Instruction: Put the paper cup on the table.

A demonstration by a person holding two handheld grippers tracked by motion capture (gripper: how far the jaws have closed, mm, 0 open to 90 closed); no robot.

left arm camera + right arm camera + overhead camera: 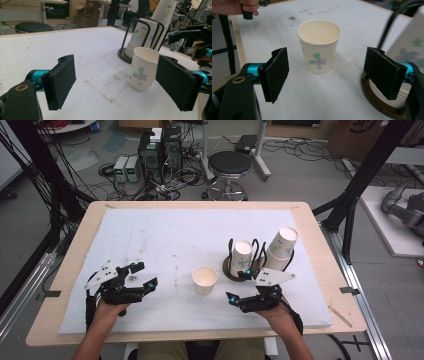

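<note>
White padding covers the desk (150, 235); paper cup (205, 279) stands upright near its front edge, between left gripper (142, 275) and right gripper (239, 286), both released.

Your left gripper (144, 274) and right gripper (238, 285) both rest low with jaws wide apart and nothing between them, forearms seemingly level.

White paper cup (319, 46), green-and-purple flower print; black fingers (277, 73); white table mat (165, 235)
</note>
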